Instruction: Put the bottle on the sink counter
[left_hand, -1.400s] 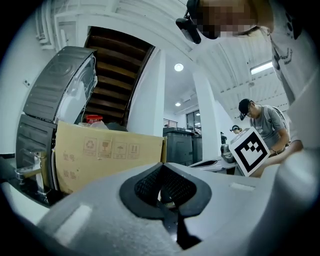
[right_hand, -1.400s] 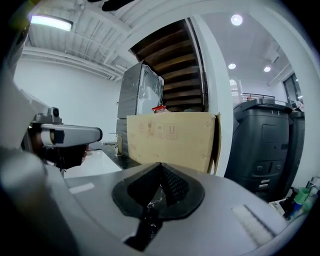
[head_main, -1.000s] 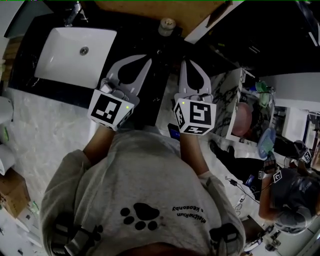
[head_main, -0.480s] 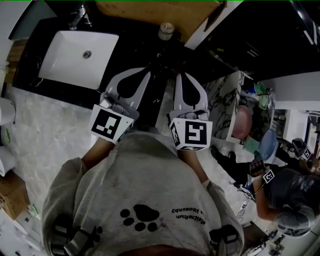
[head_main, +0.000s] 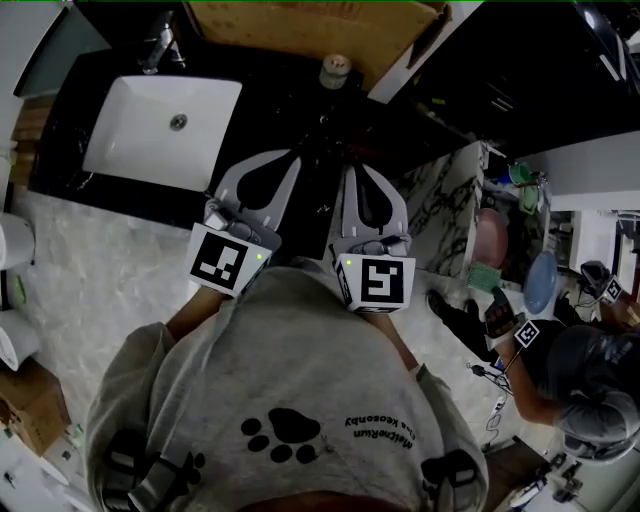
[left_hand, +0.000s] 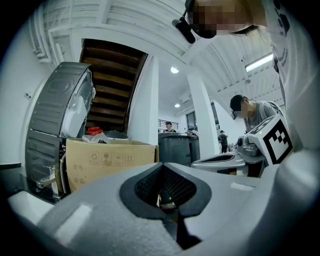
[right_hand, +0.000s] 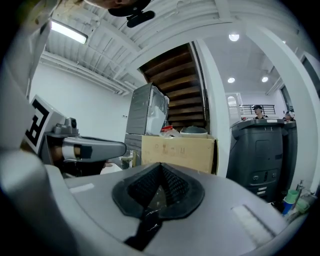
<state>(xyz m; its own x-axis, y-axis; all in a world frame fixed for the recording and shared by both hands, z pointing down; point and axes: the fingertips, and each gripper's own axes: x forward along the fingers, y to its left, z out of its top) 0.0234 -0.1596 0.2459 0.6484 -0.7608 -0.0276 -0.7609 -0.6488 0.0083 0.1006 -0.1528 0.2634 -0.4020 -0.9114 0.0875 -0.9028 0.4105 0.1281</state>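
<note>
Bottle (head_main: 335, 70), seen from above by its round pale cap, is standing upright on the dark sink counter (head_main: 275, 105). It is sitting toward the counter's far edge, just beside the cardboard box (head_main: 310, 25) and well to the right of the white basin (head_main: 165, 125) and faucet (head_main: 160, 45). Nothing is touching it. Judged from this arrangement, the placing step is appearing complete: the bottle is resting on the surface the task names, clear of the basin where it could tip in.

Left gripper (head_main: 286, 157) and right gripper (head_main: 357, 172) are lying side by side, close to the person's chest, both pointing level toward the counter. In each gripper view the two jaws are meeting at their tips, leaving only the small diamond-shaped hollow between the pads. No solid object is showing clearly inside that hollow, so both claws are reading as closed and empty. Closed jaws are suiting hands that are carrying nothing.

Relative to the claws, the bottle is lying ahead of both tips and apart from them. It is falling between the lines of the two grippers, somewhat nearer the right one, with bare dark counter between them.
</note>
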